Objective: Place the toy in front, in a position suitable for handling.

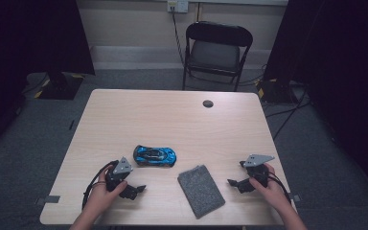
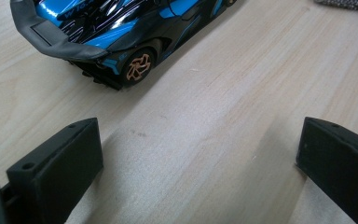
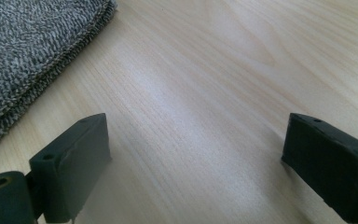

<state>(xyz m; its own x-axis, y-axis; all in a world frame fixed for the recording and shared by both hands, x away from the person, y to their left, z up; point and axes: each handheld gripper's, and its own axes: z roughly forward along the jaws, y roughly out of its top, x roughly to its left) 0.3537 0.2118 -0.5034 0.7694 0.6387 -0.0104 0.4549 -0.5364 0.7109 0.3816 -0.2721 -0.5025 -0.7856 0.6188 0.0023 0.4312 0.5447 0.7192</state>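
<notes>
On the pale wooden table lay a blue toy car and a grey cloth. Left tongs and right tongs both stood apart, gripping nothing.

Light wood table is occupied by blue toy race car and folded grey cloth, set just apart.

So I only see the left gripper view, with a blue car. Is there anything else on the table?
Observer: Yes, a grey cloth lies folded right of the car, apart from it.
Operator: Is the other gripper holding the cloth?
Observer: No. The right gripper is open, with bare table between its jaws and the cloth off to one side.
Operator: Is anything behind the table?
Observer: A black chair stands beyond the far edge.
</notes>
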